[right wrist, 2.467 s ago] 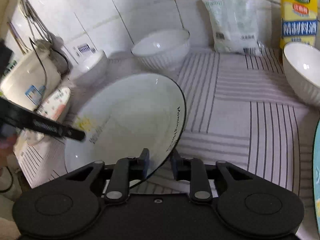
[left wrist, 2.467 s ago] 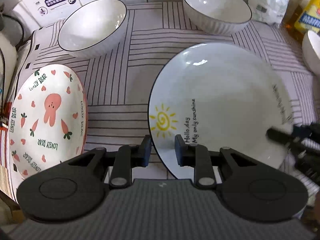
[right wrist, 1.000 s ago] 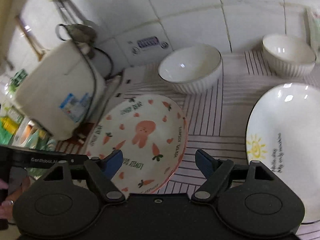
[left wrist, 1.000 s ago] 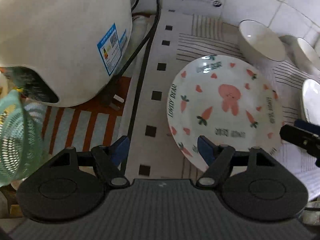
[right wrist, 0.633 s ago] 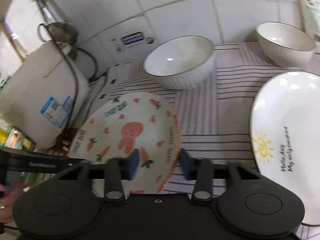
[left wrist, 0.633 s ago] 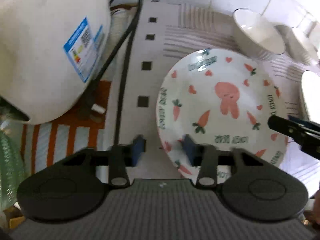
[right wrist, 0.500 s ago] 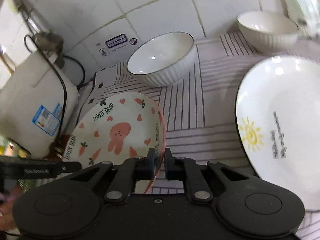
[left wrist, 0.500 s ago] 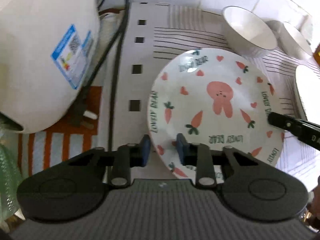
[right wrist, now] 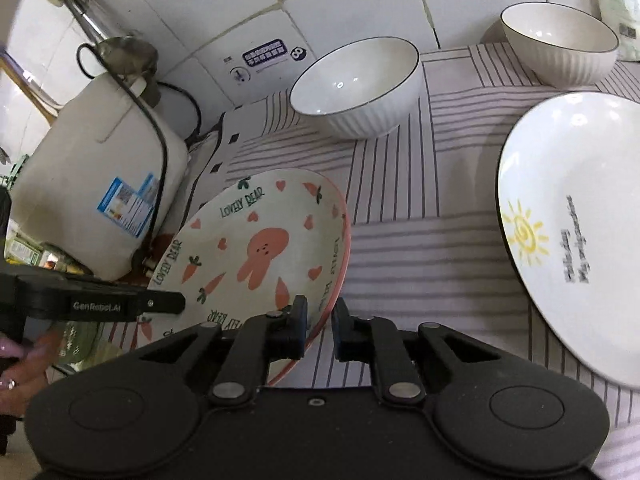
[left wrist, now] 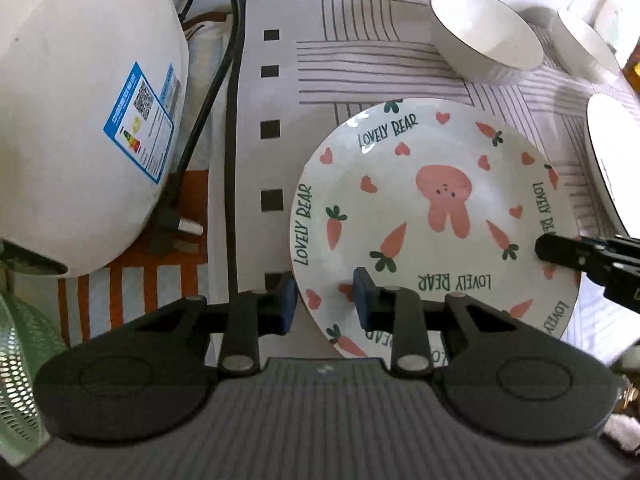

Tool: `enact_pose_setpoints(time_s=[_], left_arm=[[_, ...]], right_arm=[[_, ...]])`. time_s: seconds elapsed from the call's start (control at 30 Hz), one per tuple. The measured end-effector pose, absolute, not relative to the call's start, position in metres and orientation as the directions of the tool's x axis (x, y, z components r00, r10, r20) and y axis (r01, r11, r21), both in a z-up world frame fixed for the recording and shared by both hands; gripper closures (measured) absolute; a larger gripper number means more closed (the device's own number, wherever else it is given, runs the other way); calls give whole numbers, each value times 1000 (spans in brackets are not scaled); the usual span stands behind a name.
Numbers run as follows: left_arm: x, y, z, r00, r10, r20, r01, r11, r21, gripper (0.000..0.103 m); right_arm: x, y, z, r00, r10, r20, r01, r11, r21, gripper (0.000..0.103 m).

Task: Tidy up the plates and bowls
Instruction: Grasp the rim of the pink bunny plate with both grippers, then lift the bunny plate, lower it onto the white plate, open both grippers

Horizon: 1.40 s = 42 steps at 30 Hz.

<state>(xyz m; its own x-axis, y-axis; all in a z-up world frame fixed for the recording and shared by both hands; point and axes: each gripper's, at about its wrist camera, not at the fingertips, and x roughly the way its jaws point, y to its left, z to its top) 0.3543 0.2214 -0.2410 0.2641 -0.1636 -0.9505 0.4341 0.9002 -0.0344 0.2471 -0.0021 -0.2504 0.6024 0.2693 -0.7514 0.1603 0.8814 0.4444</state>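
The rabbit-and-carrot "Lovely Bear" plate (left wrist: 432, 216) lies on the striped cloth; it also shows in the right wrist view (right wrist: 256, 248). My left gripper (left wrist: 325, 300) is shut on its near left rim, one pad above and one below. My right gripper (right wrist: 320, 322) is shut on its opposite pink rim. The white sun plate (right wrist: 576, 216) lies to the right. Two white ribbed bowls (right wrist: 360, 84) (right wrist: 560, 44) stand at the back.
A white rice cooker (left wrist: 80, 120) with a black cord (left wrist: 208, 92) stands close on the left of the plate. A green mesh basket (left wrist: 20, 360) is at the near left. A tiled wall (right wrist: 320, 8) backs the counter.
Both grippers left the sun plate, moved left to the rabbit plate, opened wide, then closed on its opposite rims. The sun plate now lies flat on the cloth.
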Motion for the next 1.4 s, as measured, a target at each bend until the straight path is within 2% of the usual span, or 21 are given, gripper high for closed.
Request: enact_pose_setpoints(time_s=[0.23,0.77,1.17,1.4], left_arm=[[331,225,-220,199,-228,-953,427,895,-125,75],[287,135,-157,231,-309,-923,624,774,-103,75],[290,47,-174,187,-348,-918,686,716,-131,75],[296,7,-196,137,-305,-942,672,728,-137,75]], right_arm=[[221,-8,-219,637,258,-727,178,868,464,86],[143,-60,-155,697,141,-703,261,863,432,85],[118,-149,-151,697,76,-713,339,841,421,84],[126,-191,-174,665,119,-737,354,819,452,84]])
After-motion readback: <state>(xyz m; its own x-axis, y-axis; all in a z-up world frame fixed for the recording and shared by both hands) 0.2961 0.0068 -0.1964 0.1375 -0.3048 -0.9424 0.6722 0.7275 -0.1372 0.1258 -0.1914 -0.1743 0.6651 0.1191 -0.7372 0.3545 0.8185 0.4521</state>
